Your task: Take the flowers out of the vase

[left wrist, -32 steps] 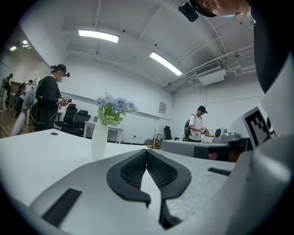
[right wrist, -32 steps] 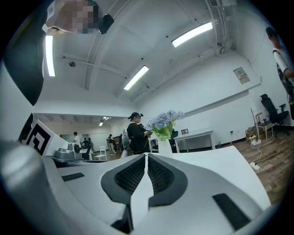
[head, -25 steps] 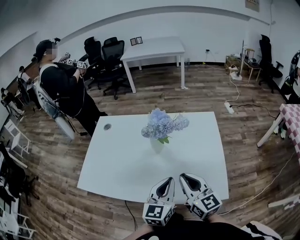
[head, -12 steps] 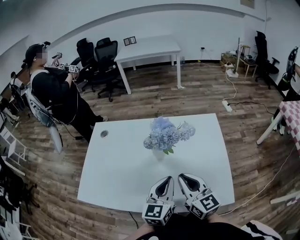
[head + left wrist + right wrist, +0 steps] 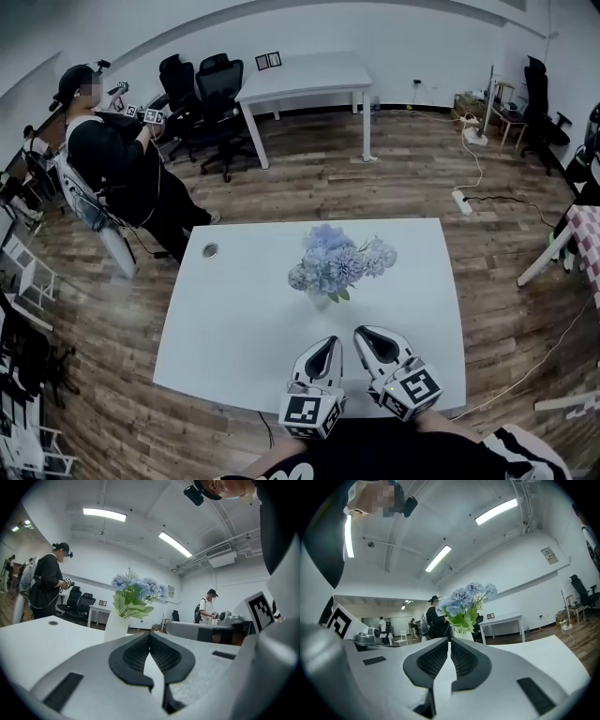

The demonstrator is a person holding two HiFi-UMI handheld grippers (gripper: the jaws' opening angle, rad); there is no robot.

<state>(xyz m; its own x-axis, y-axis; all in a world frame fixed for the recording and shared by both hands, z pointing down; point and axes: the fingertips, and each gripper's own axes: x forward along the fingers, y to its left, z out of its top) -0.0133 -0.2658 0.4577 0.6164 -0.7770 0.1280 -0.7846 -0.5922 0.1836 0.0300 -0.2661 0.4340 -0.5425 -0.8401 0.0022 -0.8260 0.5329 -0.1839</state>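
Observation:
A bunch of pale blue flowers (image 5: 337, 262) with green leaves stands in a white vase (image 5: 319, 298) at the middle of a white table (image 5: 234, 319). Both grippers hover side by side over the table's near edge, short of the vase and apart from it. My left gripper (image 5: 326, 345) is shut and empty; in the left gripper view its tips (image 5: 150, 637) point toward the vase (image 5: 116, 627) and flowers (image 5: 138, 588). My right gripper (image 5: 367, 335) is also shut on nothing; in the right gripper view its tips (image 5: 450, 641) point at the flowers (image 5: 466, 597).
A person (image 5: 112, 159) holding grippers stands beyond the table's far left corner. Black office chairs (image 5: 211, 94) and a second white table (image 5: 305, 80) sit at the back. A round cable hole (image 5: 210, 250) marks the tabletop. A power strip (image 5: 461, 200) lies on the wooden floor.
Both grippers have moved forward over the table edge, closer to the vase. Their jaws have stayed shut.

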